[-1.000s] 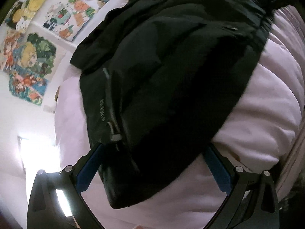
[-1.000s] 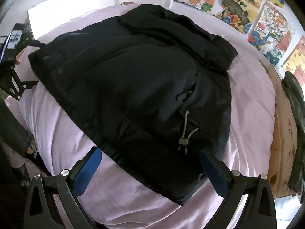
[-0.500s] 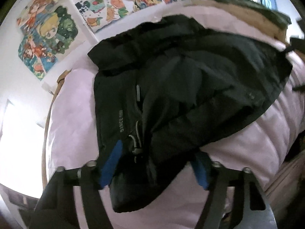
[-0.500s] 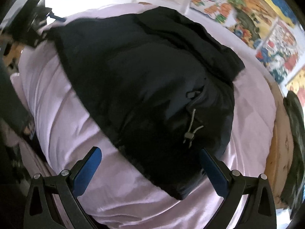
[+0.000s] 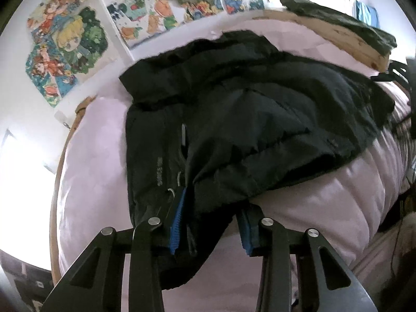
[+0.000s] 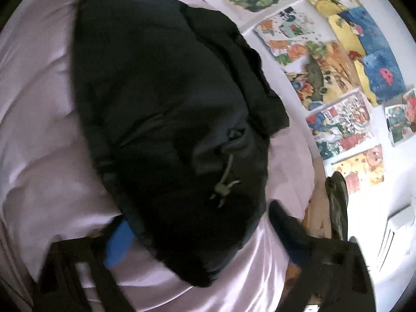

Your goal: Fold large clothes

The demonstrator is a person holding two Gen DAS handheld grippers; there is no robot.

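Left wrist view: black puffy quilted jacket [image 5: 247, 119] spread across pale pink satin-smooth quilted duvet [image 5: 325, 202] on the bed, filling the middle of the frame. Soft, matte, padded shell with stitched channels; long axis running from lower left toward upper right, collar or hood end bunched toward the upper left near the wall. Pale zip line and faint lettering [image 5: 160, 171] down the left panel, with a thin light cord loop beside it. Left claw [image 5: 210, 223] at bottom centre, black metal linkages with blue ribbed pads, jaws closing with the near hem of the jacket bunched between them; left pad pressed into the fabric, right pad at the fold's edge, hem lifted slightly off the duvet. Colourful cartoon posters [image 5: 65, 52] taped on the white wall at upper left; raw wooden bed frame [image 5: 338, 36] at upper right with a dark green garment [image 5: 338, 20] draped on it.

Right wrist view: same jacket [image 6: 161, 98] as a bulky dark mound running from upper left to lower centre, a beige drawcord with toggle [image 6: 223, 184] dangling near its lower end. Right claw [image 6: 202, 236] blurred at the bottom edge, jaws closing around the jacket's lower corner, blue pad at lower left, dark finger at lower right; cannot tell whether the pads press the fabric. Glossy pink duvet [image 6: 39, 130] creased at left.
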